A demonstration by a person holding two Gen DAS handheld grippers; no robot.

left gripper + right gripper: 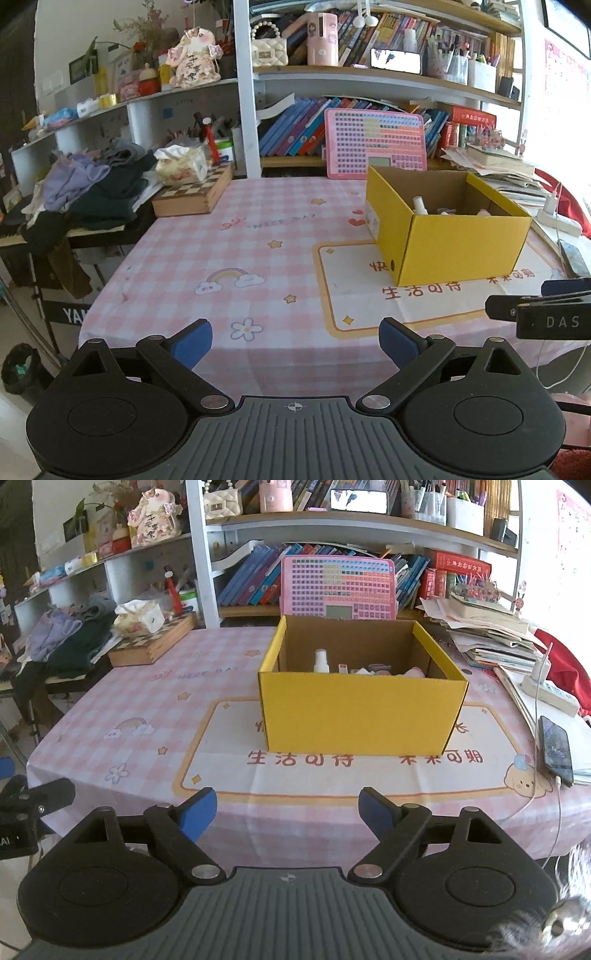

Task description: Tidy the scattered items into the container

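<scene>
In the left wrist view, the left gripper (295, 345) is held low at the near edge of the pink checked tablecloth (229, 258), its blue-padded jaws spread wide with nothing between them. The open yellow cardboard box (458, 247) is seen ahead and to the right, standing on the cloth's cream printed panel; a white spray bottle (419, 205) and other small items, too small to identify, are visible inside it. Part of the other gripper is seen at the right edge. In the right wrist view, the right gripper (287, 814) is likewise held at the near table edge, jaws spread apart and empty, and the yellow box (362, 716) is seen straight ahead. A dark smartphone (556, 749) on a white cable is seen lying well to the right of the box.
</scene>
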